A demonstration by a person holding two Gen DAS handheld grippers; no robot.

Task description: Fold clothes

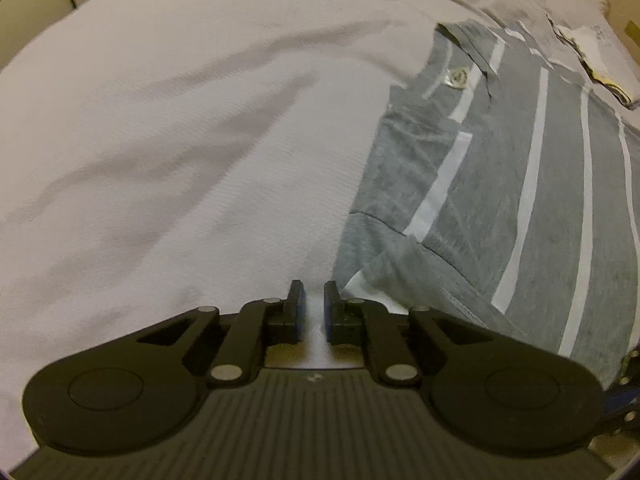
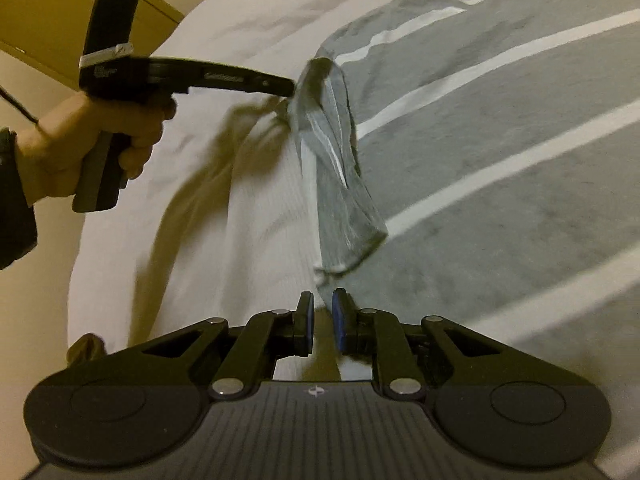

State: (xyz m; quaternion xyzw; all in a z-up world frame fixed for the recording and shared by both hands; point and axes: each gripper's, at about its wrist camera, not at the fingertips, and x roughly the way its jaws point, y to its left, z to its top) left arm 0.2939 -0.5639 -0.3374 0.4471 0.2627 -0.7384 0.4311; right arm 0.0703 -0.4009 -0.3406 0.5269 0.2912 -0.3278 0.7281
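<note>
A grey polo shirt (image 1: 500, 168) with white stripes lies flat on the white bedsheet (image 1: 180, 140), its collar and label at the far end. My left gripper (image 1: 314, 304) hovers over the sheet just left of the shirt's sleeve (image 1: 400, 276); its jaws stand a narrow gap apart with only sheet showing between them. In the right wrist view the left gripper (image 2: 294, 86), held by a hand (image 2: 80, 148), has its tip at the blurred, raised sleeve (image 2: 336, 152). My right gripper (image 2: 323, 312) sits at the edge of the shirt (image 2: 500, 140), slightly open and holding nothing.
Another light garment (image 1: 592, 52) with a yellow print lies beyond the shirt at the far right. A beige cupboard (image 2: 60, 20) stands past the bed's left edge. Rumpled bare sheet (image 2: 200, 200) spreads left of the shirt.
</note>
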